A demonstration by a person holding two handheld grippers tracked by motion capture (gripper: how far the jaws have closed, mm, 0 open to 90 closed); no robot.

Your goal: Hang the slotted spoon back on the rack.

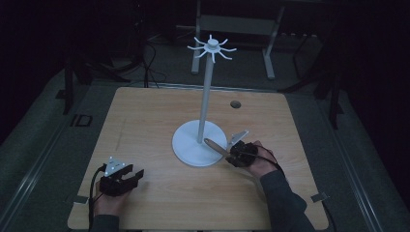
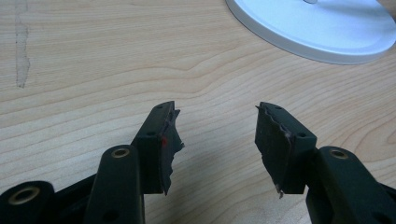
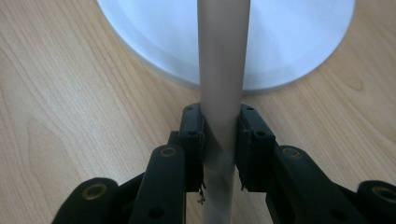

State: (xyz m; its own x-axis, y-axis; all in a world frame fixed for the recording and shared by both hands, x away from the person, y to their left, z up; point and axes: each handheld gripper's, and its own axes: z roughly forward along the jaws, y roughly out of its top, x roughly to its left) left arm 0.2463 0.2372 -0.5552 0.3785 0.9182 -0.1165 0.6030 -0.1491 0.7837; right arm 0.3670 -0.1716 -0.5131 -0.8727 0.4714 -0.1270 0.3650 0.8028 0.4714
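While its far end reaches out over the rim of a white stand's round base, a slim tan rod (image 3: pixel 220 84) sits clamped between the two black jaws of the right gripper (image 3: pixel 219 140), the pads pressing it from either side. In the high view the rod (image 1: pixel 214 146) runs from that gripper (image 1: pixel 231 153) up and to the left, its tip lying over the base's near edge, close to the foot of the pole; whether it touches the disc cannot be told. What the rod is made of cannot be told either. The stand (image 1: pixel 199 143) rises near the middle of the light wooden table (image 1: pixel 145 116), its thin pole (image 1: pixel 205 96) topped by a ring of short curved white hooks (image 1: pixel 212 48). The person's right hand (image 1: pixel 258 162) wraps the gripper just right of the base, a dark sleeve (image 1: pixel 285 203) running to the lower edge. Well apart, near the table's front left corner, the left gripper (image 1: pixel 136 175) rests low over the wood in the left hand (image 1: pixel 109 203), its jaws spread wide with nothing between them. Seen from the left gripper view, those pads (image 2: pixel 170 140) are worn and ragged at the edges, bare wood grain shows in the gap, and the base's edge (image 2: pixel 322 42) curves across the upper right. A small dark round hole (image 1: pixel 235 104) marks the tabletop beyond the stand.
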